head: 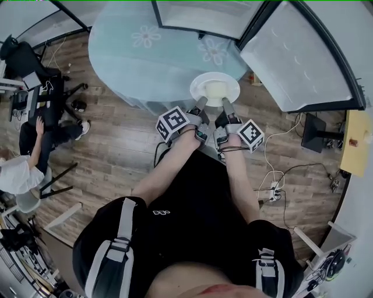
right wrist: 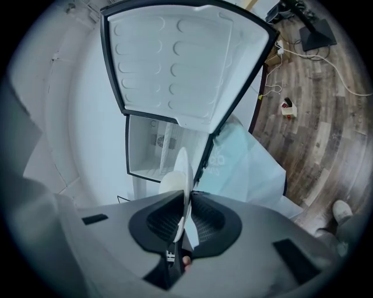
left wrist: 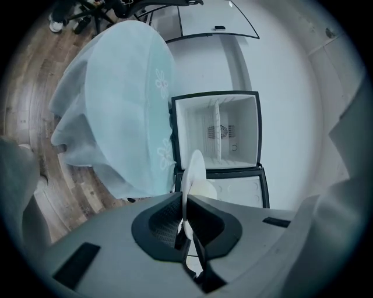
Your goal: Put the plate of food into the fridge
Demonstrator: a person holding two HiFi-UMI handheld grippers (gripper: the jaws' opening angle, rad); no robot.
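Looking down, the head view has the plate of food (head: 215,88) gripped between the left gripper (head: 200,108) and right gripper (head: 226,108), over the near edge of the table (head: 145,58), short of the open fridge (head: 204,17). The left gripper view shows its jaws clamped on the plate's rim, fridge shelves ahead. The right gripper view shows those jaws pinching the opposite rim beneath the fridge door (right wrist: 186,64); pickup seems done, while placing it inside and releasing remain.
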